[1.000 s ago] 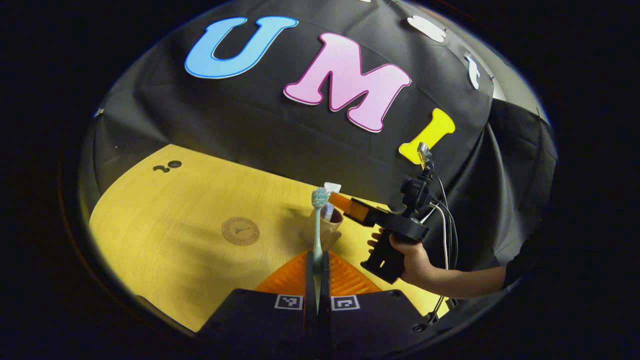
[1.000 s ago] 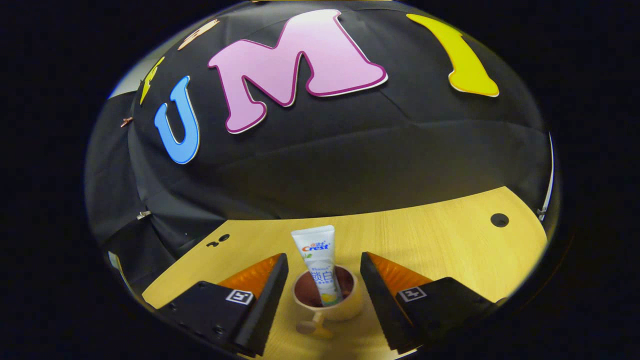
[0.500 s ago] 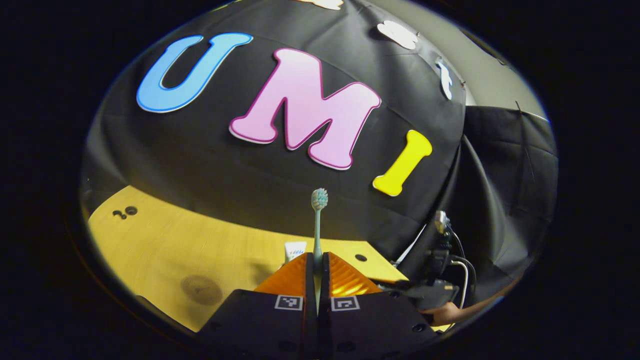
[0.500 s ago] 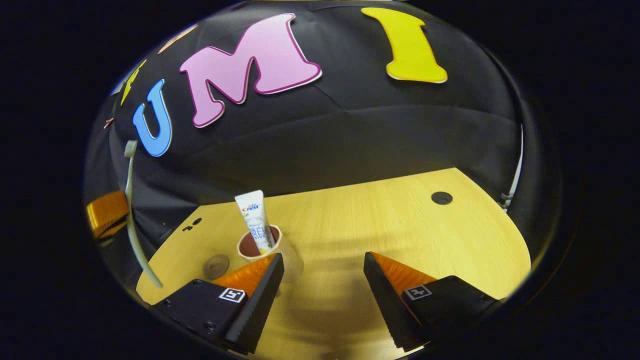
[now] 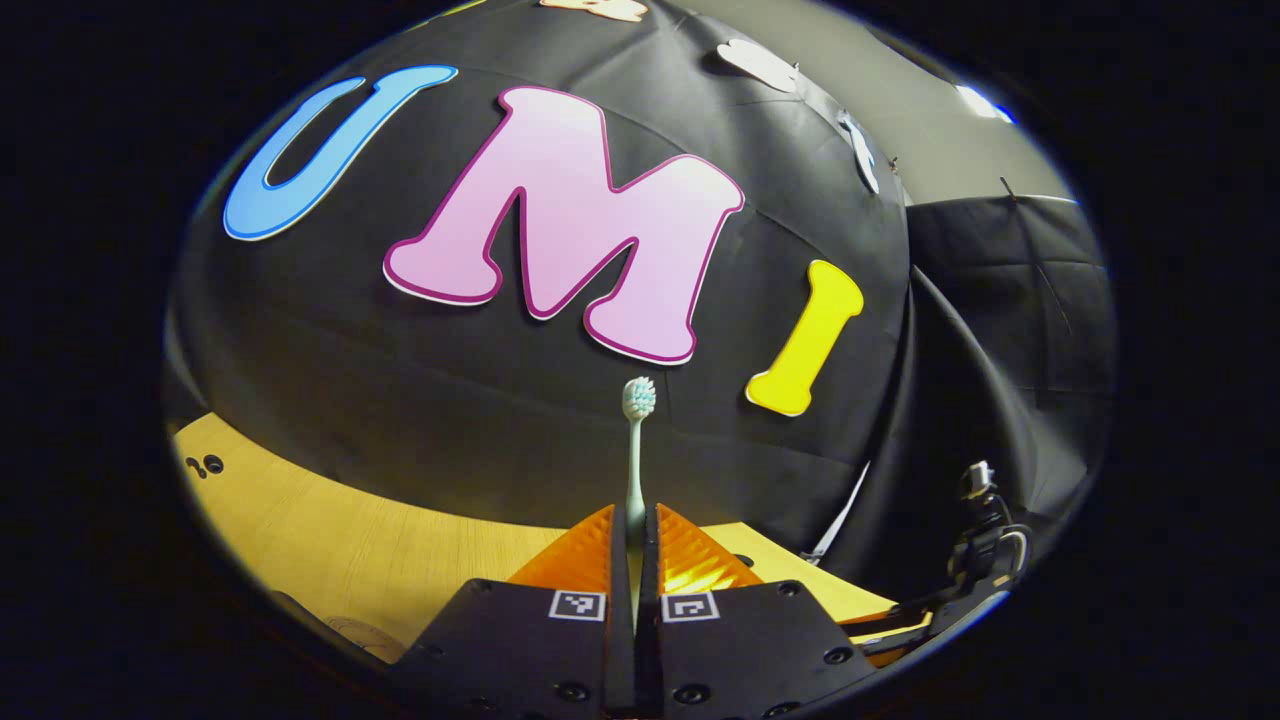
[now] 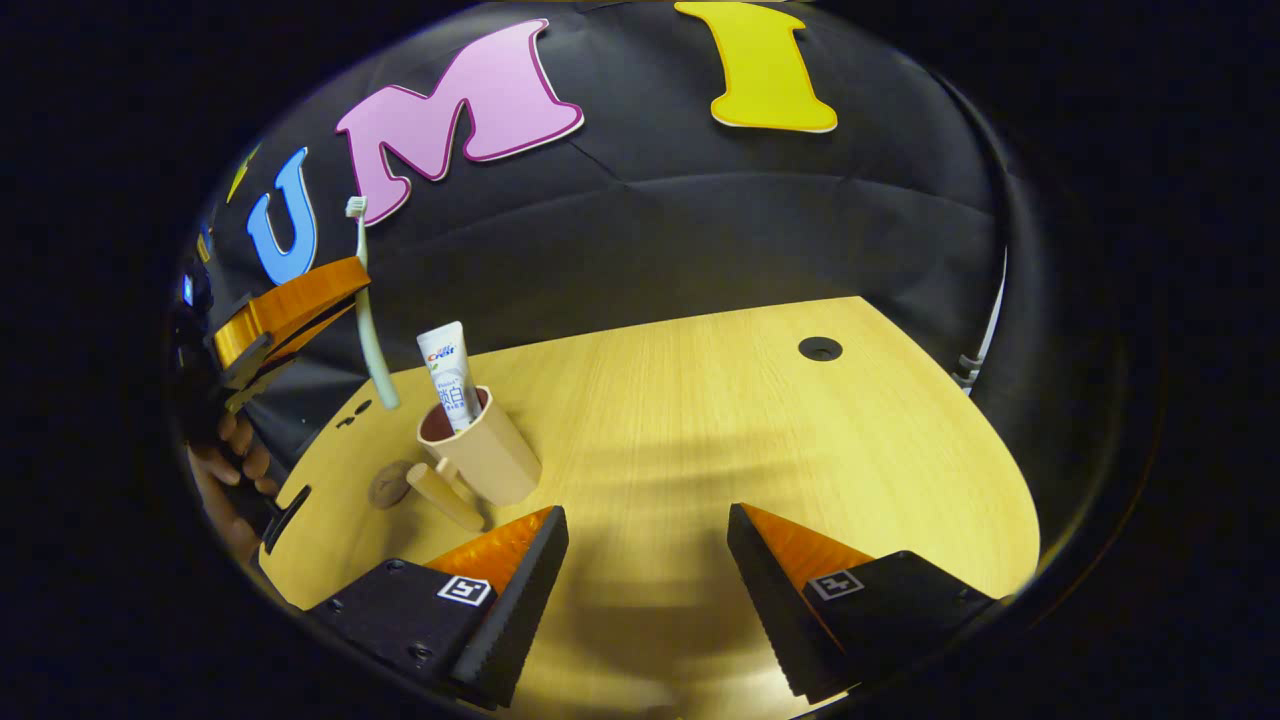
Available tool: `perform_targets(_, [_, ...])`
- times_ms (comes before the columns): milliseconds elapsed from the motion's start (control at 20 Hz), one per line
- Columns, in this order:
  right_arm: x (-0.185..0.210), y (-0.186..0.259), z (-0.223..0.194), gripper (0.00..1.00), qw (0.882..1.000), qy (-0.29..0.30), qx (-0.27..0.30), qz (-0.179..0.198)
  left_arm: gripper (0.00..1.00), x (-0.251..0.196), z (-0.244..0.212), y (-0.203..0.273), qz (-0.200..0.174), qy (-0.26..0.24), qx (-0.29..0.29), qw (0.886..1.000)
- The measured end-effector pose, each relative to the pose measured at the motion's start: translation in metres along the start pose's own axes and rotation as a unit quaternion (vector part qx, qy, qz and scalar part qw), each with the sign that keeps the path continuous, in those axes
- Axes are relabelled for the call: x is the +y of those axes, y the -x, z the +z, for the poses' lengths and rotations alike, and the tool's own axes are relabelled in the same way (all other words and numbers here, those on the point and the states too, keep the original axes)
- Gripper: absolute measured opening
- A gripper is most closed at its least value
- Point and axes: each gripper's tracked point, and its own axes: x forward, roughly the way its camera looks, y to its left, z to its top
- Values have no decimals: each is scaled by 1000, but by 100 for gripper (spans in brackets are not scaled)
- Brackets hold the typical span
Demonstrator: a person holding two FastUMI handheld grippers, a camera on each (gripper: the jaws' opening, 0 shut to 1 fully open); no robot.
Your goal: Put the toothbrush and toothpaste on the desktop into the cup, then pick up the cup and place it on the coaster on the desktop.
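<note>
My left gripper (image 5: 634, 525) is shut on the toothbrush (image 5: 636, 440), whose bristle head points up against the wall. In the right gripper view the same left gripper (image 6: 345, 285) holds the toothbrush (image 6: 370, 310) upright in the air, its lower end just above and left of the beige cup (image 6: 485, 455). The toothpaste tube (image 6: 450, 375) stands in that cup, leaning on the rim. The cup's handle (image 6: 445, 497) points toward me. A round brown coaster (image 6: 390, 484) lies on the table just left of the cup. My right gripper (image 6: 645, 520) is open and holds nothing, right of the cup and nearer than it.
The wooden table (image 6: 700, 430) has a round cable hole (image 6: 820, 348) at the far right and small holes (image 6: 350, 415) near the far left edge. A hand (image 6: 235, 465) holds the left gripper's handle. The right gripper's body (image 5: 985, 560) sits low right in the left gripper view.
The left gripper has risen and tilted up with the toothbrush, so the cup has dropped out of its view. The right gripper has drawn back and to the right of the cup, still open.
</note>
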Motion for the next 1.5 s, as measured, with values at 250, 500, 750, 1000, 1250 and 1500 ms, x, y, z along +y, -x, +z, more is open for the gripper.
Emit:
perform_targets(250, [-32,13,-9,98,999,3,14,-30,6,8,-36,-20,3,-4,-1,1000])
perform_targets(500, [-28,14,-21,98,999,11,26,-27,10,5,-60,-25,-6,-8,2,1000])
perform_targets(750, [-5,12,-26,98,999,35,28,-5,21,3,-73,-20,-11,-16,14,1000])
perform_targets(1000, [6,8,-25,98,999,44,29,2,74,-3,-62,-1,-19,-30,11,999])
perform_targets(1250, [26,6,-8,98,999,21,25,19,98,9,-57,41,38,-26,42,998])
perform_targets(1500, [53,4,26,98,999,28,19,19,98,29,-36,119,112,-38,71,990])
